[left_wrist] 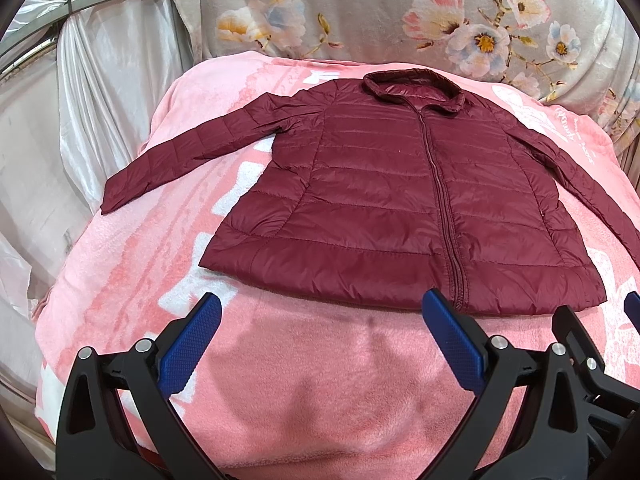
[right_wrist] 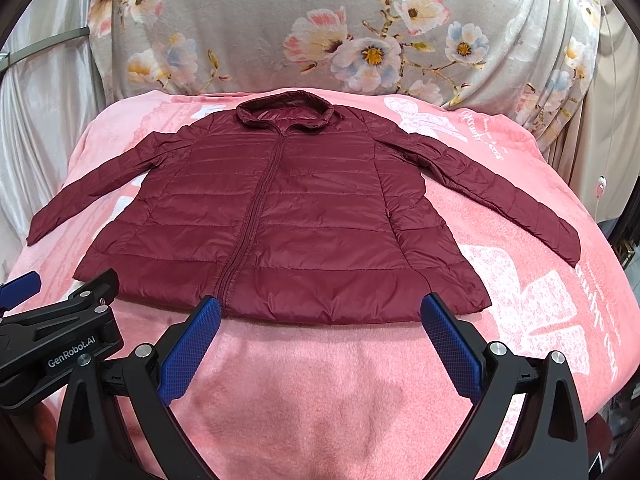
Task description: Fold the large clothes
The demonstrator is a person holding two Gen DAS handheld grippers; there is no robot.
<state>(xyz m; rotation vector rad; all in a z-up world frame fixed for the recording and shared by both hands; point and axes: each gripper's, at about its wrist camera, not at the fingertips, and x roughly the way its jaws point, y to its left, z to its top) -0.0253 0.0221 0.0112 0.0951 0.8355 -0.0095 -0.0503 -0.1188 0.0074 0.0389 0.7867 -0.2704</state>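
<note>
A dark red quilted jacket lies flat and zipped on a pink blanket, collar away from me, both sleeves spread out. It also shows in the right wrist view. My left gripper is open and empty, just short of the jacket's hem left of the zipper. My right gripper is open and empty, just short of the hem right of the zipper. The right gripper's body shows at the right edge of the left wrist view; the left gripper's body shows at the left of the right wrist view.
The pink blanket covers the whole surface under the jacket. A grey floral cloth rises behind it. White satin drapery hangs on the left. Blanket edges drop off at left and right.
</note>
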